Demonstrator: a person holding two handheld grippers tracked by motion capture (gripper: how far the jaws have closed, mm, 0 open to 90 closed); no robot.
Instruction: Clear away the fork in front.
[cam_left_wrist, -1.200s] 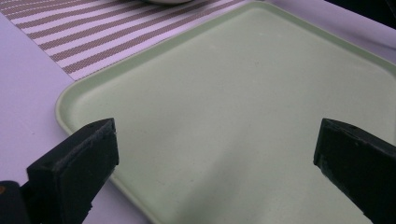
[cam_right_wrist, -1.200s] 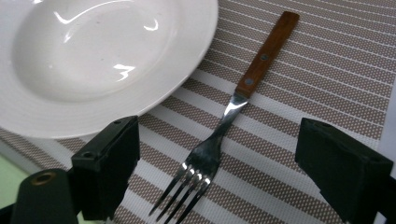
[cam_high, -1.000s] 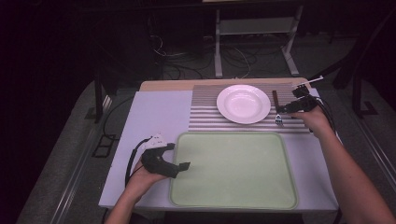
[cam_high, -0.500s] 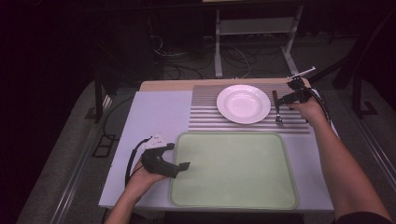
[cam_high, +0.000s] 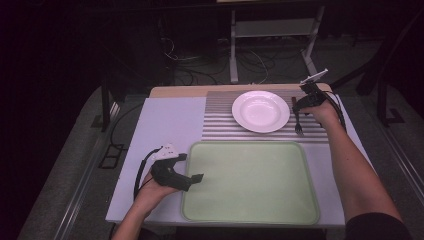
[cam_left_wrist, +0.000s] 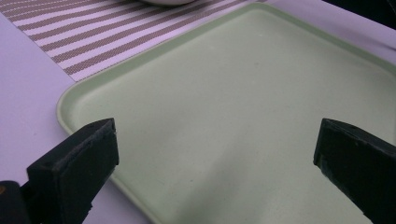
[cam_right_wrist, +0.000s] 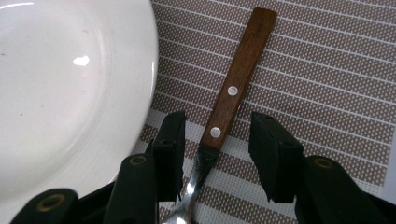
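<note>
Right gripper (cam_right_wrist: 217, 140) reached to the far right of the tabletop (cam_high: 165, 120), forearm stretched forward, jaws spread and straddling the fork (cam_right_wrist: 229, 100) near where wooden handle meets metal neck, neither jaw touching it. Fork flat on the striped placemat (cam_right_wrist: 327, 93), just beside the white plate (cam_right_wrist: 70, 88); long axis running near-to-far, handle pointing away from the person, tines toward the person. Left gripper (cam_left_wrist: 215, 154) held low over the near-left corner of the green tray (cam_left_wrist: 243, 93), jaws wide apart, holding nothing.
</note>
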